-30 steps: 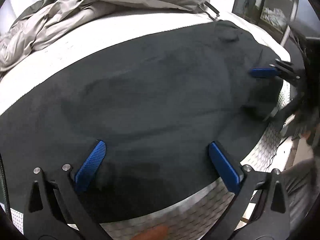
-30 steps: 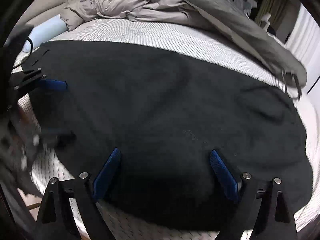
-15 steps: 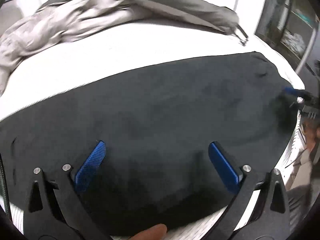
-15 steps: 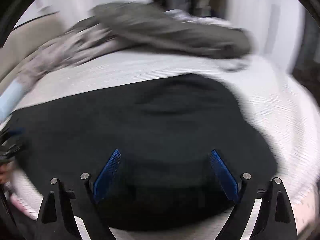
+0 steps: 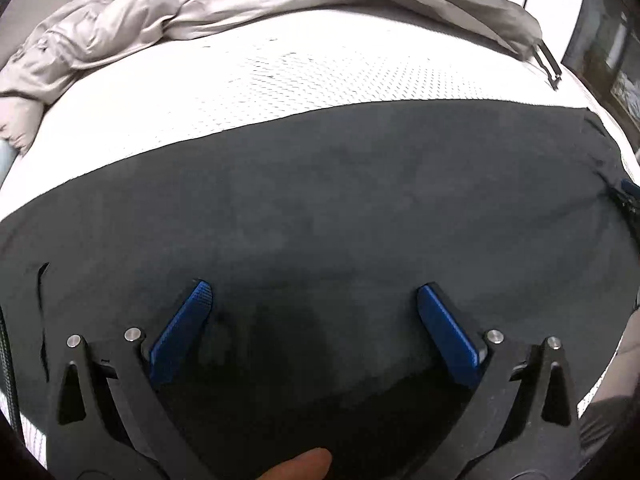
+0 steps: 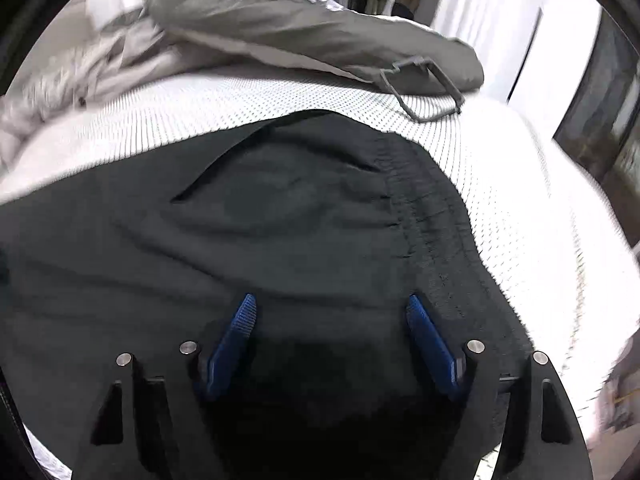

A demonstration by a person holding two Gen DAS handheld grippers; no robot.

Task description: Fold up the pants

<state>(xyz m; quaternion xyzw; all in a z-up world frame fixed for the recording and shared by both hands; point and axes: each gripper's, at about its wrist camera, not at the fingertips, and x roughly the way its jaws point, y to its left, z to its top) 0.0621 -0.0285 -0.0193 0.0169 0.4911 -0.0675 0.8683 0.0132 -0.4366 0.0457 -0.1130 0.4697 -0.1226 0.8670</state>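
Observation:
Black pants (image 5: pixel 320 208) lie spread flat across a white mattress (image 5: pixel 280 72). My left gripper (image 5: pixel 314 300) is open and empty, low over the middle of the pants near the front edge. The right wrist view shows the waist end of the pants (image 6: pixel 304 216), with a pocket slit and the gathered waistband (image 6: pixel 432 216). My right gripper (image 6: pixel 330 308) is open and empty, low over the fabric beside the waistband. A blue tip of the right gripper shows at the far right edge of the left wrist view (image 5: pixel 631 189).
A grey duvet (image 6: pixel 304 36) and a beige crumpled cover (image 5: pixel 168 12) lie heaped along the far side of the mattress. A grey strap loop (image 6: pixel 424 92) lies on the mattress near the waistband. Dark furniture stands past the mattress's right edge (image 6: pixel 600 92).
My right gripper has swung right along the pants to the waistband end. My left gripper has moved left and back, so more of the mattress shows. Both stayed open.

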